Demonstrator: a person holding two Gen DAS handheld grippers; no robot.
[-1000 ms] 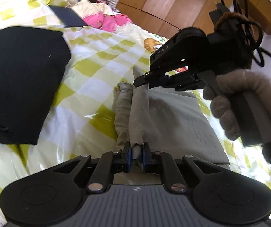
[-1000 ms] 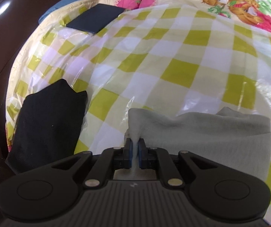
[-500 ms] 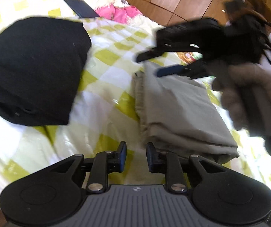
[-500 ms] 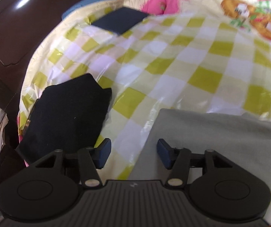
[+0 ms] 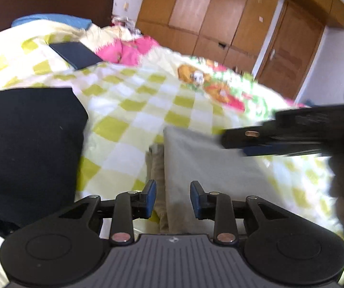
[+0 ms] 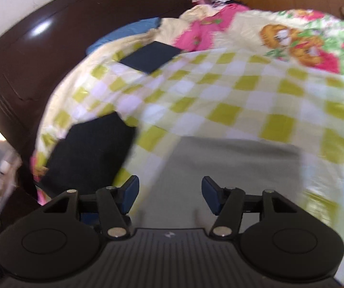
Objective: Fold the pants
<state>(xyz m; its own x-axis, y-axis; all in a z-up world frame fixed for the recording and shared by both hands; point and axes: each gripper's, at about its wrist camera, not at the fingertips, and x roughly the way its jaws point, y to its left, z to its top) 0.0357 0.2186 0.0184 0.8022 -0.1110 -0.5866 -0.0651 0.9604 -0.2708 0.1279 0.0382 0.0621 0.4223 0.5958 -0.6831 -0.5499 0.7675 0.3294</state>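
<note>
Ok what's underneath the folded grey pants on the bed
The grey pants lie on the green-and-white checked cover. A lower, darker fabric layer peeks out at their left edge; anything else beneath is covered.

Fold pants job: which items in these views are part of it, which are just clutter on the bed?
Job:
- folded grey pants, lying on the checkered bedcover
- left gripper, open
- right gripper, open

Lying about:
- black folded garment
- dark blue flat item
- pink fabric
- blue pillow

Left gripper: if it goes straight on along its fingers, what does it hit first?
Probably the folded grey pants: the open left gripper points over their left edge, with checkered bedspread beyond. The blur leaves its height above them unclear.
</note>
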